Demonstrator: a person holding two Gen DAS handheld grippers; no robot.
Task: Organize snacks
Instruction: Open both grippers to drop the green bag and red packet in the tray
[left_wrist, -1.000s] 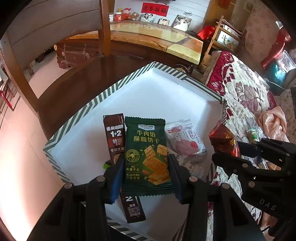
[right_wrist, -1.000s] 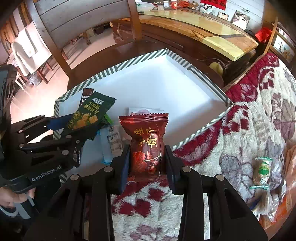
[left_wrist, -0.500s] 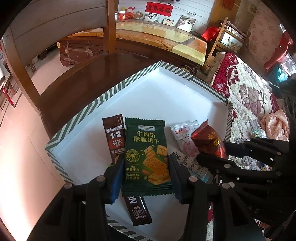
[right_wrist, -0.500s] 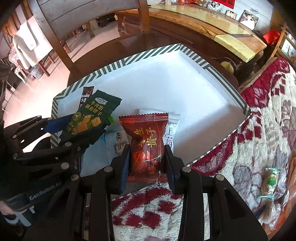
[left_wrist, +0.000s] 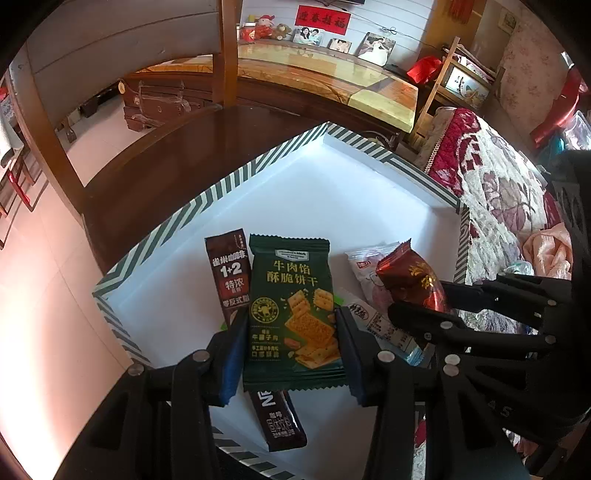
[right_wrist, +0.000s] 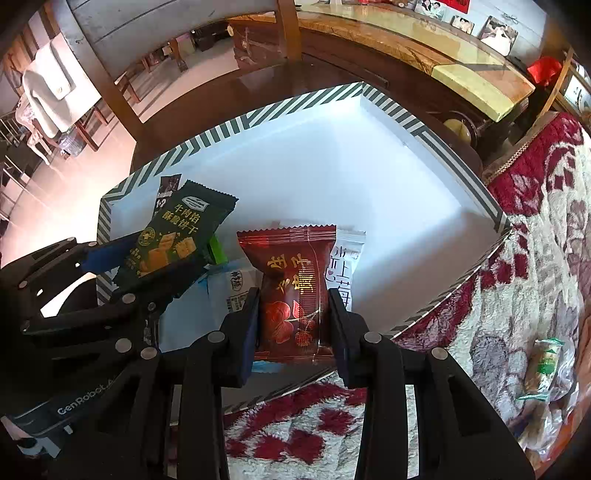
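Left wrist view: the left hand-held gripper (left_wrist: 291, 332) clamps a dark green cracker packet (left_wrist: 293, 317) between its two blue-padded fingers (left_wrist: 236, 354), holding it above the near corner of a shallow white box (left_wrist: 236, 184) with a green-and-white striped rim. Beneath the packet, a long brown coffee stick sachet (left_wrist: 231, 275) lies flat on the box floor, its lower end showing below the packet. To the right lie a pale pink-printed packet (left_wrist: 364, 264) and a white and blue wrapper (left_wrist: 384, 326).

Right wrist view: the right hand-held gripper (right_wrist: 293, 321) is closed tightly on a dark red snack packet (right_wrist: 295, 284), gripped at its sides and poised over the near edge of the white box, above the pale packets already lying there. A white packet with blue characters (right_wrist: 345, 266) lies just behind the red one. The box rests partly on a dark wooden stool or chair seat (right_wrist: 236, 92) and abuts a bed covered with a red and cream floral blanket (right_wrist: 517, 266). Further wrapped snacks (right_wrist: 543, 365) lie on the blanket at the right, well apart from the box.
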